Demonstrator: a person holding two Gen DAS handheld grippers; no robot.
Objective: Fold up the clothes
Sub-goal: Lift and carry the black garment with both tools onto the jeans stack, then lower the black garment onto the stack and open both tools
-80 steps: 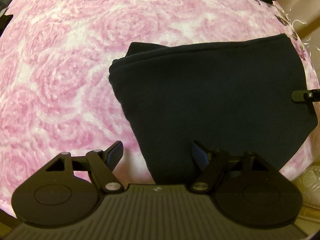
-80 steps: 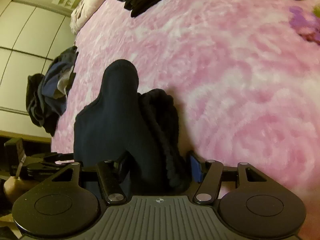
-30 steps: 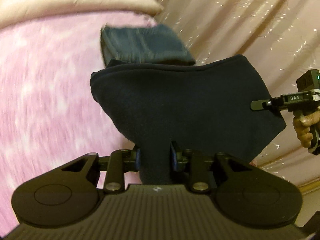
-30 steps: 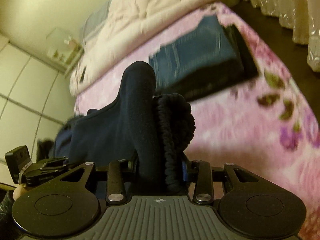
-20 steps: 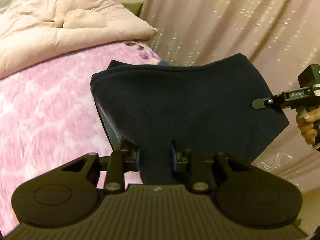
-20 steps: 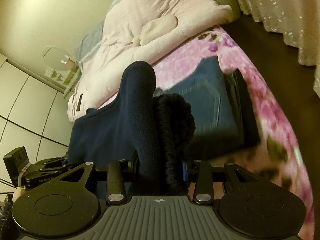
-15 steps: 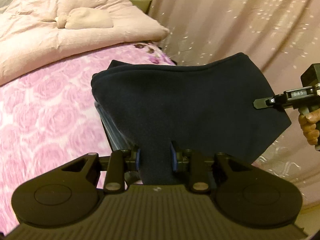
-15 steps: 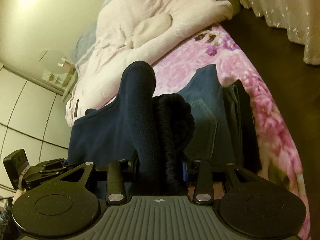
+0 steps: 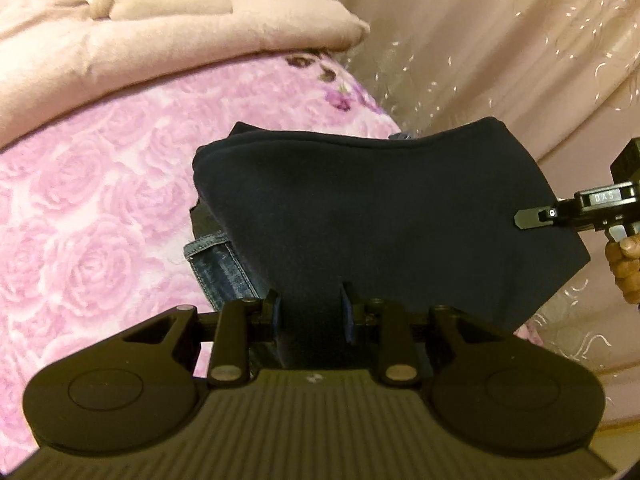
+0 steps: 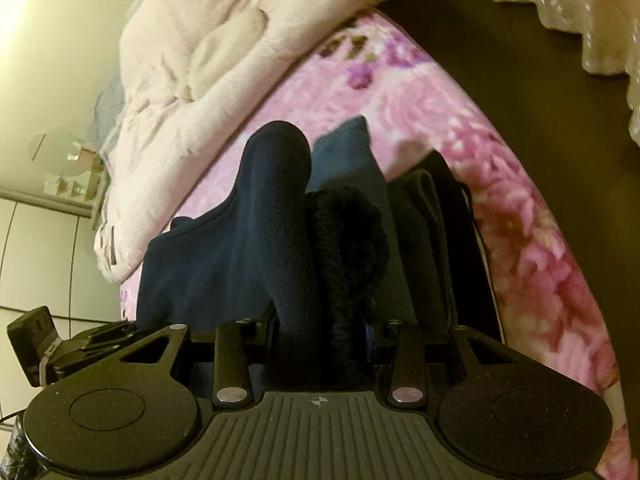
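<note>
A folded dark navy fleece garment (image 9: 376,208) hangs between both grippers above the pink rose bedspread (image 9: 88,208). My left gripper (image 9: 310,312) is shut on its near edge. My right gripper (image 10: 320,328) is shut on a thick bunch of the same garment (image 10: 276,216), ribbed cuff included. In the left wrist view the right gripper shows at the right edge, pinching the garment's far corner, a hand under it. Below the garment lies a pile of folded clothes: blue jeans (image 9: 218,264) on top, seen also as jeans (image 10: 352,160) beside a dark folded piece (image 10: 436,216).
A pale pink quilt (image 9: 132,28) is bunched at the head of the bed. A beige curtain (image 9: 500,48) hangs past the bed's right edge, with dark floor (image 10: 540,80) below. White wardrobe doors (image 10: 36,264) stand at the left in the right wrist view.
Both grippers carried the navy garment across the bed toward the folded pile near the bed's corner and sank lower. The jeans now lie right under the garment. Both grips are unchanged.
</note>
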